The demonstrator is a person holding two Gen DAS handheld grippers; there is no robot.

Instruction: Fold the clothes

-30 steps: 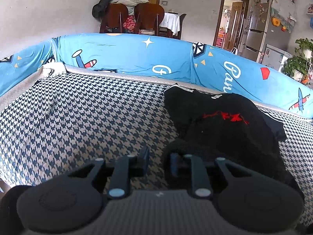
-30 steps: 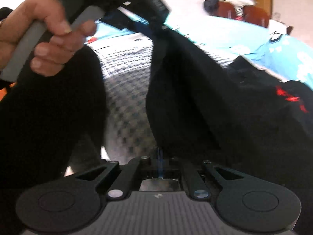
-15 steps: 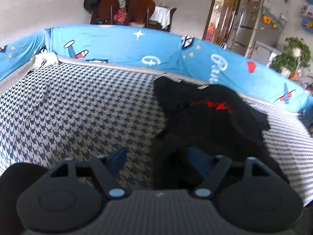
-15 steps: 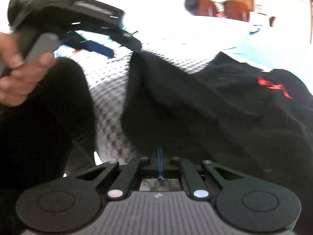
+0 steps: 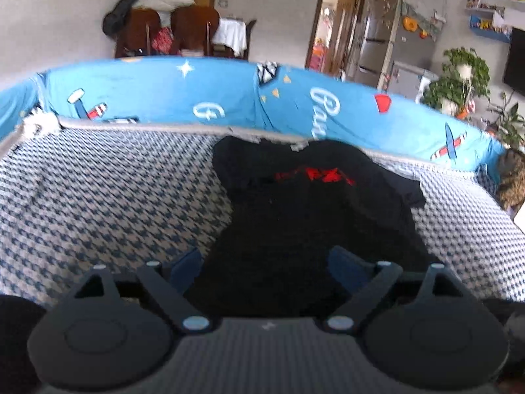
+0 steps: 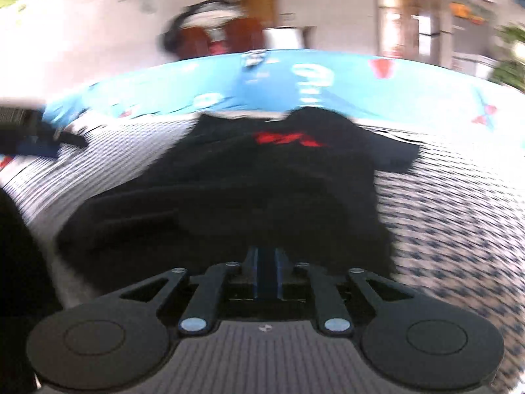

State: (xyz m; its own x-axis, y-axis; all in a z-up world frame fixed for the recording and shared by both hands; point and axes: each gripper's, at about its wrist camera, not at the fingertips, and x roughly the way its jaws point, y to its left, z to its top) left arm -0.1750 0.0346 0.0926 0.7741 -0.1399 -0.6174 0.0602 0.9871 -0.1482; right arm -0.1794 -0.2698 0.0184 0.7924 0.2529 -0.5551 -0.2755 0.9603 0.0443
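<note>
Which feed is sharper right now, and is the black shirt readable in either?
Left wrist view: mostly sharp, fisheye-bent at the edges; black shirt shows little fold detail, its red print clear. Right wrist view: motion-smeared throughout, houndstooth cover streaked, walls washed out; only the shirt's outline reads.

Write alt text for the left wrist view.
A black shirt with a red print lies crumpled on a houndstooth cover, edged by a blue cartoon-print wall. The left gripper is opening wide above the shirt's near edge, gripping nothing. Behind are chairs, a doorway, a fridge and plants.
</note>
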